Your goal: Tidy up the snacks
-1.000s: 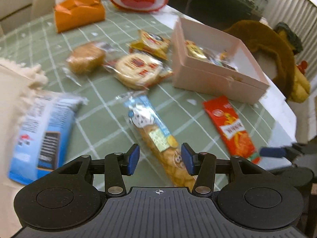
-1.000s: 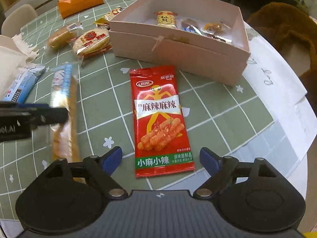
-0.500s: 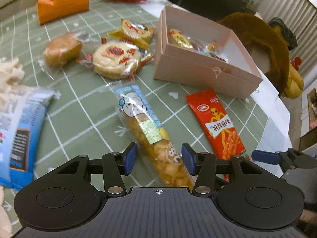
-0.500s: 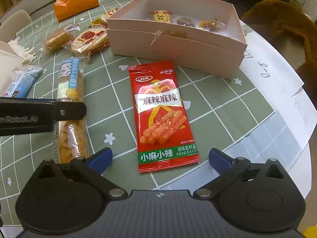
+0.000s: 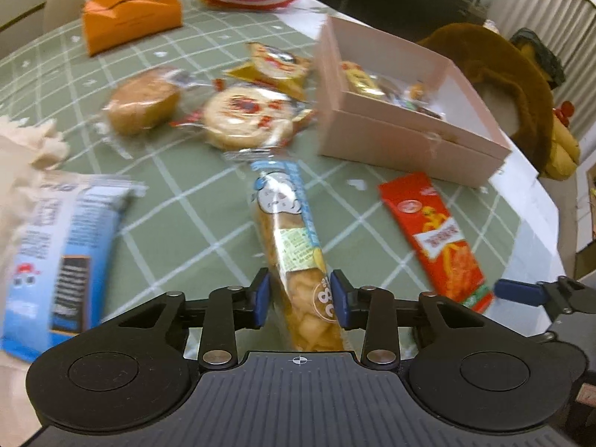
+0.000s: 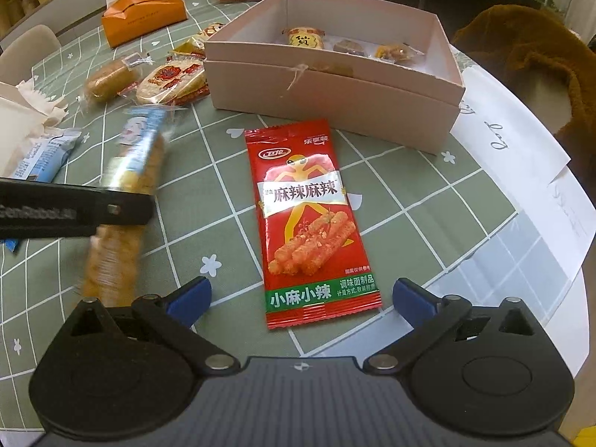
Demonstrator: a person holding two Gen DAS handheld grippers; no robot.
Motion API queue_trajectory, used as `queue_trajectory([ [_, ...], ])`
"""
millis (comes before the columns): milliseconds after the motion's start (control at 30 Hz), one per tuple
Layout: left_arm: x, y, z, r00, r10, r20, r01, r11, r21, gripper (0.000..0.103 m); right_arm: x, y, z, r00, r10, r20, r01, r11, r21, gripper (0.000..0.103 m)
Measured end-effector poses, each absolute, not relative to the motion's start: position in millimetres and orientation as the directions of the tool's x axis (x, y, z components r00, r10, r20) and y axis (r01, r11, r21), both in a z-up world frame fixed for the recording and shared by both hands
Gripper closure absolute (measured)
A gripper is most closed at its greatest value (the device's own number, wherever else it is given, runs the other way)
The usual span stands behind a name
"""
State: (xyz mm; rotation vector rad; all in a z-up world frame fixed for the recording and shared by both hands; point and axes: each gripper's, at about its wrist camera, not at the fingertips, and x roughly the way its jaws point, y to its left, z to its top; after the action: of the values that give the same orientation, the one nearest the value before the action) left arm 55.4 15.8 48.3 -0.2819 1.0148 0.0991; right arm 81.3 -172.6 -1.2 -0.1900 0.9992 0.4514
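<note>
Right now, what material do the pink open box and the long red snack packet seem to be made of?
Pink open box: probably cardboard with a matt finish; its walls are thin, stiff and flat, with no shine.
Long red snack packet: probably printed plastic film, glossy; it lies flat, has crimped sealed ends and reflects light.

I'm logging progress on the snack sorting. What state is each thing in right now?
Left tongs: just been closing, pads on the long cracker pack.
Cracker pack: between the left tongs.
Right tongs: wide open, empty.
Red snack packet: flat on the table, sealed.
Pink box: open, a few snacks inside.
Round rice cracker: wrapped, outside the box.
</note>
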Motion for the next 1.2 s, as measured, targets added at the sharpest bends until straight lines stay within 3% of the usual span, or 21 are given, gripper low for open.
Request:
queue_trajectory([
  [367, 50.0, 26.2, 43.4, 0.502, -0.092, -0.860, -0.236, 0.942, -0.238, 0.068, 74.2, -174.3, -3.0, 0.490, 0.286, -0.823, -0.434, 0.899, 0.054, 0.000],
  [533, 45.3, 23.9, 41.5, 0.511, -0.116, -0.852, -0.225, 0.938, -0.263, 0.067, 88.7, -169.6, 2.4, 0.443, 0.301, -0.844, -0.528, 0.849, 0.025, 0.001],
  [633, 43.0, 27.2, 40.2, 0.520, -0.131, -0.844, -0.239, 0.927, -0.291, 0.067, 99.4, -165.8, 13.9, 0.503, 0.294, -0.812, -0.539, 0.842, -0.028, 0.001],
  [1000, 42.3, 30.8, 38.7, 0.528, -0.143, -0.837, -0.258, 0.912, -0.318, 0.067, 150.2, -149.9, 2.5, 0.422, 0.315, -0.850, -0.499, 0.863, 0.072, 0.000],
  [1200, 41.9, 27.8, 39.0, 0.531, -0.130, -0.837, -0.248, 0.921, -0.301, 0.067, 122.7, -140.4, 8.9, 0.404, 0.359, -0.841, -0.540, 0.836, 0.097, 0.016],
])
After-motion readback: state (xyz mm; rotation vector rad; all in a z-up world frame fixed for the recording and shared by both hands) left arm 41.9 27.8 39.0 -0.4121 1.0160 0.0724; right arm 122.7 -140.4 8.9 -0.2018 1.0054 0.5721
